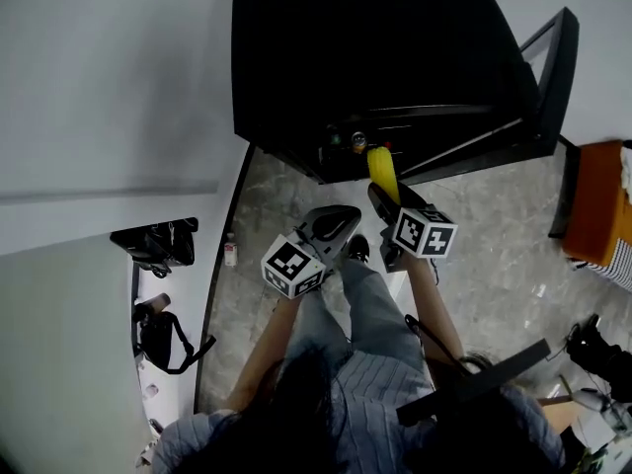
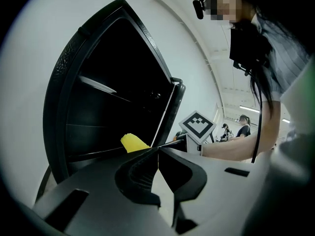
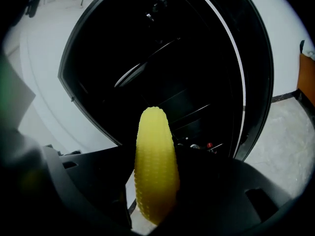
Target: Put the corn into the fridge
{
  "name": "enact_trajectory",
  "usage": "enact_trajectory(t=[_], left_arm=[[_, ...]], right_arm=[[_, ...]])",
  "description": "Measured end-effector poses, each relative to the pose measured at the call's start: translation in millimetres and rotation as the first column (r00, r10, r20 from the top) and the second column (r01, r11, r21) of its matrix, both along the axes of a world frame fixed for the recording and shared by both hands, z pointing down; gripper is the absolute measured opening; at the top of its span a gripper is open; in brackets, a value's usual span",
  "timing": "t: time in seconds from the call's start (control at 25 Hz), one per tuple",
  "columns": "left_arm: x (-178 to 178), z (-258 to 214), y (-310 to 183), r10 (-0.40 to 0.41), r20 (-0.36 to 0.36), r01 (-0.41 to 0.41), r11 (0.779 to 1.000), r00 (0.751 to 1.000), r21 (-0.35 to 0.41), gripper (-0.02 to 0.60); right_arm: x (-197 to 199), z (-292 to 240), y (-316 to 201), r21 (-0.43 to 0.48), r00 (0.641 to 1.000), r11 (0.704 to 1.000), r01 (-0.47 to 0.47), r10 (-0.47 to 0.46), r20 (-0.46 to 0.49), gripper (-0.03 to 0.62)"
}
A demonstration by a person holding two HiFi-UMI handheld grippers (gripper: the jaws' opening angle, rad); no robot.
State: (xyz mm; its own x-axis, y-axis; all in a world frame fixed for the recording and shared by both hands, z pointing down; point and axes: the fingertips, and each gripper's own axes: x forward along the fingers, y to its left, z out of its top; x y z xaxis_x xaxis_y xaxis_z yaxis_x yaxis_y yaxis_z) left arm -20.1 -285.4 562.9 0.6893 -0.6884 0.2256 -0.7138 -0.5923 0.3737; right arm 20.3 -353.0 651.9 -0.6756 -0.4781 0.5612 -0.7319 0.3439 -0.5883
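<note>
My right gripper fingers clamp the corn, pointing into the open black fridge; left gripper fingers closed, empty. Grey stone floor, white wall left.

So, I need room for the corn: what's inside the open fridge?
The fridge shows shelves and a few small items low near the front. The rest is lost in darkness, so free space cannot be judged.
</note>
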Motion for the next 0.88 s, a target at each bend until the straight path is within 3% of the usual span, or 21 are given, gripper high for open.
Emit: enact_trajectory(t=[0.4, 0.88], left_arm=[[-8.3, -0.7, -3.1, -0.020, 0.000, 0.020, 1.000, 1.000, 0.024, 0.008], [-16.0, -10.3, -2.0, -0.045, -0.005, 0.046, 0.998, 0.999, 0.054, 0.008]], right_arm=[[-1.4, 5.9, -49.6, 0.075, 0.998, 0.997, 0.004, 0.001, -0.063, 0.253], [-22.3, 17.1, -140.4, 0.151, 0.964, 0.983, 0.105, -0.063, -0.260, 0.253]])
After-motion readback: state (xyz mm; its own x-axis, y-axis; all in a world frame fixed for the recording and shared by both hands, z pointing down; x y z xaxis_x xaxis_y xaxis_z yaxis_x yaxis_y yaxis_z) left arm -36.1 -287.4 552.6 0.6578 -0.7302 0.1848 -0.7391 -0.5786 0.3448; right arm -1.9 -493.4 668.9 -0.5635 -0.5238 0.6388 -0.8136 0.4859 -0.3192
